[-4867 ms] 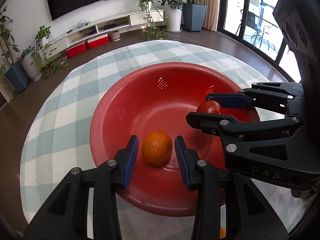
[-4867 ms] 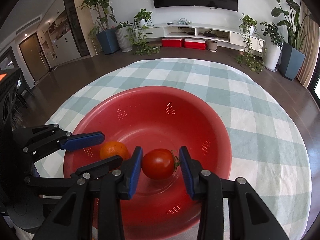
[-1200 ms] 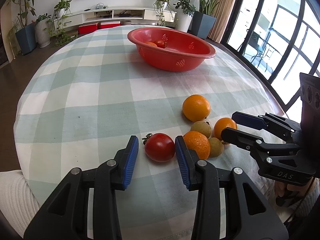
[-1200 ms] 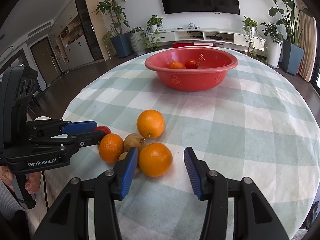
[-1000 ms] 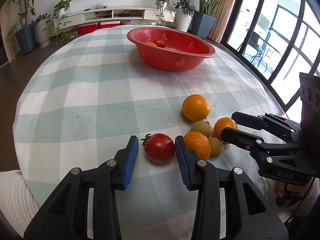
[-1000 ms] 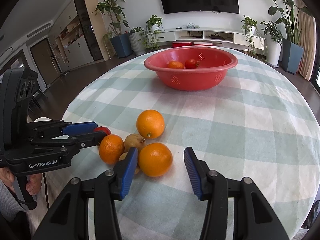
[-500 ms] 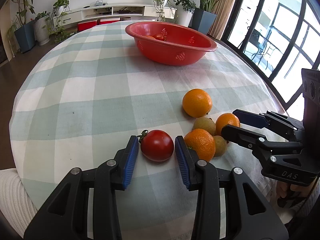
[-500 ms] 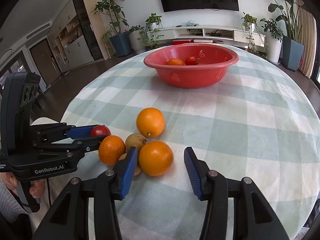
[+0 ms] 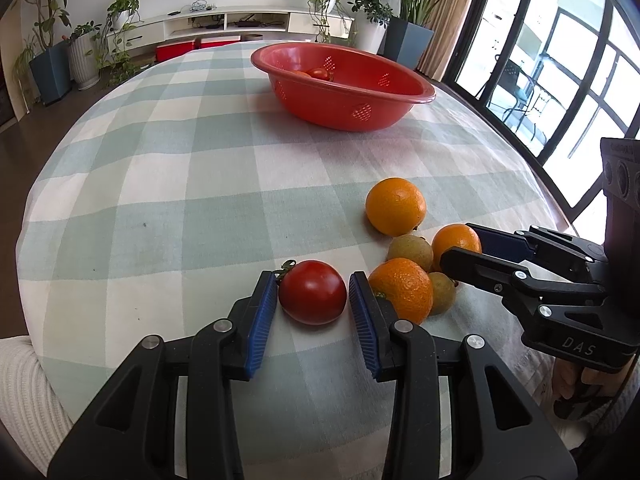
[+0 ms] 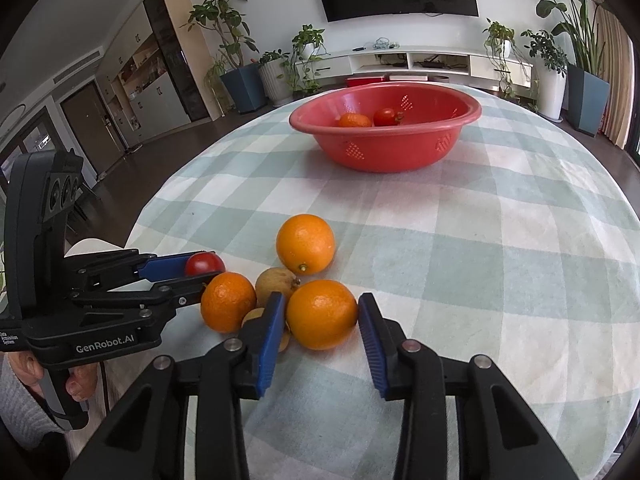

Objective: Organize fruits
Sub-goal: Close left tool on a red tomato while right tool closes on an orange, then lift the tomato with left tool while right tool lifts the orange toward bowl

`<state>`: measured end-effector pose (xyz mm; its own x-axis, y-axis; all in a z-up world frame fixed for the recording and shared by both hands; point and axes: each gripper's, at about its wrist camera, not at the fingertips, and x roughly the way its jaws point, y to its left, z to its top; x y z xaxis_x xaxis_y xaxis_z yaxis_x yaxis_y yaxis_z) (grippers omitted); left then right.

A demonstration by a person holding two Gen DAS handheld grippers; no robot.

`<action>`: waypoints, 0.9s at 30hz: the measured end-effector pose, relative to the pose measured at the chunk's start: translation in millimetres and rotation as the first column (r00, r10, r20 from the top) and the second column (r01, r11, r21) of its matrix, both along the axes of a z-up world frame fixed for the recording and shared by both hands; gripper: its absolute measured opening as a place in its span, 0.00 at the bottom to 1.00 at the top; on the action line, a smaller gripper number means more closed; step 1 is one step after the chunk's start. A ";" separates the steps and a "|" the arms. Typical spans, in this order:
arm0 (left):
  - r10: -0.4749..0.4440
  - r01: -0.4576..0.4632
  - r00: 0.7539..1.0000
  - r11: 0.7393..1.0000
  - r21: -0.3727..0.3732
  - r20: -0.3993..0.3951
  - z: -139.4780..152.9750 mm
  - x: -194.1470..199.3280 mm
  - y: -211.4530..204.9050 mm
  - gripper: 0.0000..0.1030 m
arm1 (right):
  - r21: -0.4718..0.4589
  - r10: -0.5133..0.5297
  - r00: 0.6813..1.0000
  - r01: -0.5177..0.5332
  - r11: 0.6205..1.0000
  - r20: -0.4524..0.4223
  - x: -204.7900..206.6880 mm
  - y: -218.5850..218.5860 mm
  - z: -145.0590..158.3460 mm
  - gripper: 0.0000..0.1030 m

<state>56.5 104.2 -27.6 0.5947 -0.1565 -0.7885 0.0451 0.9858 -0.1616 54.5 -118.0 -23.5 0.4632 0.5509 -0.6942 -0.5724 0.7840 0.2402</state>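
A red tomato [image 9: 313,297] lies on the checked tablecloth between the blue pads of my left gripper [image 9: 313,300], which is open with its pads close beside it. My right gripper [image 10: 322,316] is open around an orange [image 10: 321,314], also seen in the left wrist view [image 9: 456,245]. Beside them lie another orange [image 9: 402,289], a larger orange [image 9: 395,206] and two brownish-green kiwis [image 9: 411,246]. The red basket [image 9: 344,84] stands at the far side with a tomato [image 10: 387,117] and an orange [image 10: 354,121] inside.
The round table's near edge [image 9: 280,436] lies just below my grippers. A person's hand [image 10: 76,384] holds the left gripper's handle. Plants, a TV shelf and glass doors stand beyond the table.
Both grippers moved forward and lower toward the fruit. The left pads now sit close on either side of the tomato, and the right pads flank the orange more closely.
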 end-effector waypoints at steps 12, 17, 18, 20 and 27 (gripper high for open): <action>0.005 -0.005 1.000 0.999 -0.044 0.003 0.0 3.3 7.4 0.30 | 0.024 -0.013 1.000 0.013 1.000 -0.014 2.2 -2.1 -0.2 0.39; 0.009 -0.009 1.000 0.998 -0.065 0.002 0.1 4.0 11.0 0.30 | 0.045 -0.025 0.999 0.026 0.999 -0.027 5.1 -6.5 -0.1 0.39; 0.009 -0.009 1.000 0.998 -0.066 0.003 0.4 3.9 11.1 0.30 | 0.049 -0.026 0.999 0.028 0.998 -0.029 5.3 -6.9 -0.1 0.39; 0.010 -0.009 1.000 0.998 -0.065 0.004 0.6 3.5 11.2 0.30 | 0.056 -0.028 0.999 0.030 0.998 -0.031 5.8 -8.1 0.4 0.39; 0.008 -0.007 1.000 0.998 -0.062 0.015 3.9 0.6 11.1 0.30 | 0.086 -0.038 0.998 0.041 0.995 -0.042 8.1 -12.9 1.9 0.39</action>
<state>57.1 115.3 -23.7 0.6081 -0.2006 -0.7681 0.0410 0.9742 -0.2220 62.6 -130.9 -21.6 0.4583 0.5917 -0.6633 -0.5300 0.7810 0.3305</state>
